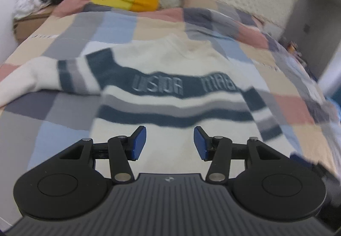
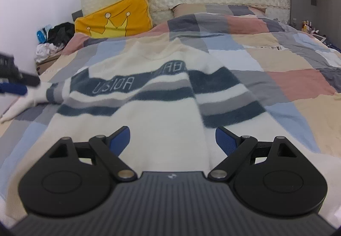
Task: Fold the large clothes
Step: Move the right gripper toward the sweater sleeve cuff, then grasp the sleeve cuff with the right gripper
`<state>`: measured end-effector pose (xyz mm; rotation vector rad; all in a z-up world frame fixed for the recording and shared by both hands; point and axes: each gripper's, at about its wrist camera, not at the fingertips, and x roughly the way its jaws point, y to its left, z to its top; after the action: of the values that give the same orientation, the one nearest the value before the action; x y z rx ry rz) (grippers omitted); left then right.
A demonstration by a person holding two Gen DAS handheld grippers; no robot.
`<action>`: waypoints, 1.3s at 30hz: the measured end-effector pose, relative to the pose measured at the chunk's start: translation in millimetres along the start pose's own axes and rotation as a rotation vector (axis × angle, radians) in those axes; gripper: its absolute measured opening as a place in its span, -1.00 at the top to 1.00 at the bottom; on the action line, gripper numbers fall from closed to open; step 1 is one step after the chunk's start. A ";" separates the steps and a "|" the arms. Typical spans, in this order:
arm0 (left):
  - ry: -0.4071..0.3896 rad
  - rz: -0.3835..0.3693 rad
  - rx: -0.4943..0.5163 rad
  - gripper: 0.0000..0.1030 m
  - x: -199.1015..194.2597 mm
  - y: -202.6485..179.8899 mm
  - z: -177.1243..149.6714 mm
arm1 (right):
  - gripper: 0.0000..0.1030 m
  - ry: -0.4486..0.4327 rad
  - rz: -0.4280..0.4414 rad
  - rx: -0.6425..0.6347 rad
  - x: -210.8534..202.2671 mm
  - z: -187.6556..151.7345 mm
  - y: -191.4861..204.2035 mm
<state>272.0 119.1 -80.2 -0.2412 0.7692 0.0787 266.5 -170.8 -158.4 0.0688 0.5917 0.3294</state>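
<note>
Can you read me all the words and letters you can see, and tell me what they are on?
"USIOA" as best it reads: pale letters on the dark stripe of the sweater, clearest in the right wrist view.
A second word beside it on the same stripe is folded over and blurred: not readable.
Small print on the checked bed cover, near its right side: too small to read.
The yellow pillow shows a crown, no words.

Both grippers share one build: ribbed grey body, black round-ended linkage arms with silver pivot pins, blue-padded fingers (image 1: 139, 143).
</note>
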 end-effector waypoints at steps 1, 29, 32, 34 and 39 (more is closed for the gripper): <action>0.003 -0.014 -0.008 -0.08 2.3 -5.7 -6.4 | -0.72 -0.004 -0.001 0.005 -1.3 0.3 -1.7; 0.049 -0.182 0.005 -0.08 64.2 -13.5 -92.3 | -0.72 0.061 -0.350 0.264 16.8 19.4 -99.4; 0.047 -0.205 -0.012 -0.08 62.5 -14.1 -93.4 | -0.72 0.094 -0.359 0.420 17.5 10.3 -124.4; 0.044 -0.219 -0.030 -0.08 61.5 -11.4 -93.1 | -0.72 0.114 -0.428 0.450 18.8 5.3 -132.1; 0.028 -0.225 -0.070 -0.08 58.0 -2.1 -91.6 | -0.72 0.161 -0.517 0.588 19.4 -10.8 -151.7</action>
<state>251.8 93.8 -183.7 -0.3942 0.7636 -0.1112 318.8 -308.3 -201.7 0.4490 0.8261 -0.3519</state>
